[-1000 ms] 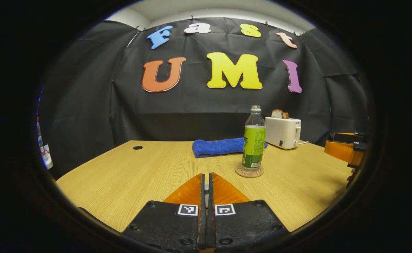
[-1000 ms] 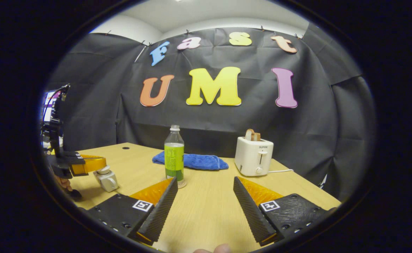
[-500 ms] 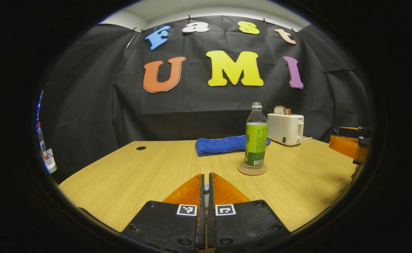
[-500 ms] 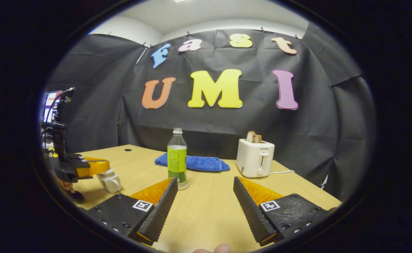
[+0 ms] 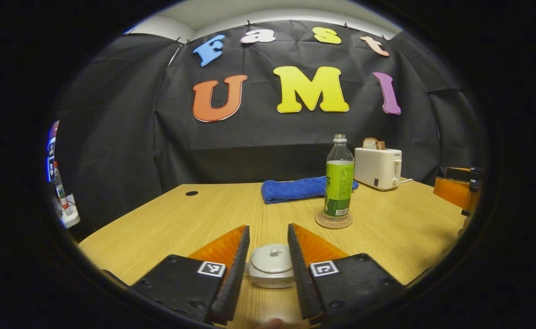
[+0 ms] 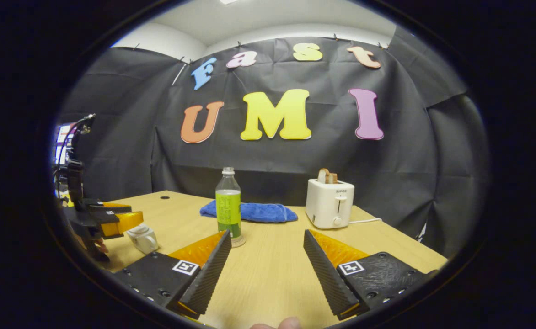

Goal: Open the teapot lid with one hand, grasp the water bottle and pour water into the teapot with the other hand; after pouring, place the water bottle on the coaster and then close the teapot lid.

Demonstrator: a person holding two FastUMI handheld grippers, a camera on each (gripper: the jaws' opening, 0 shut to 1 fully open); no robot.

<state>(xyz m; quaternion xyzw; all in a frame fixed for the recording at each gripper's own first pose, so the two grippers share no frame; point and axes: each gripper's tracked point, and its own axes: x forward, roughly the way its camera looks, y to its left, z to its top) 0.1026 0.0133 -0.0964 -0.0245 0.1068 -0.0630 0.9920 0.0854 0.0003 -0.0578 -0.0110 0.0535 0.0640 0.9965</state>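
Note:
The small white teapot (image 5: 271, 273) sits on the table with its lid (image 5: 272, 256) resting on it, between the fingers of my left gripper (image 5: 268, 228), which is open and touches neither side. The water bottle (image 5: 339, 183) with a green label stands upright on the round coaster (image 5: 334, 221), further ahead and to the right. In the right gripper view, my right gripper (image 6: 266, 234) is open and holds nothing. There the bottle (image 6: 228, 212) stands just beyond its left finger, and the teapot (image 6: 143, 237) sits at far left under the left gripper (image 6: 112, 220).
A folded blue towel (image 5: 295, 189) lies behind the bottle. A white toaster (image 5: 377, 167) with bread in it stands at the back right, its cord trailing right. The wooden table (image 5: 181, 219) has a cable hole at the back left.
My left gripper has opened from shut, and the lid it held now rests on the teapot between its fingers. The right gripper has stayed open and nearly still.

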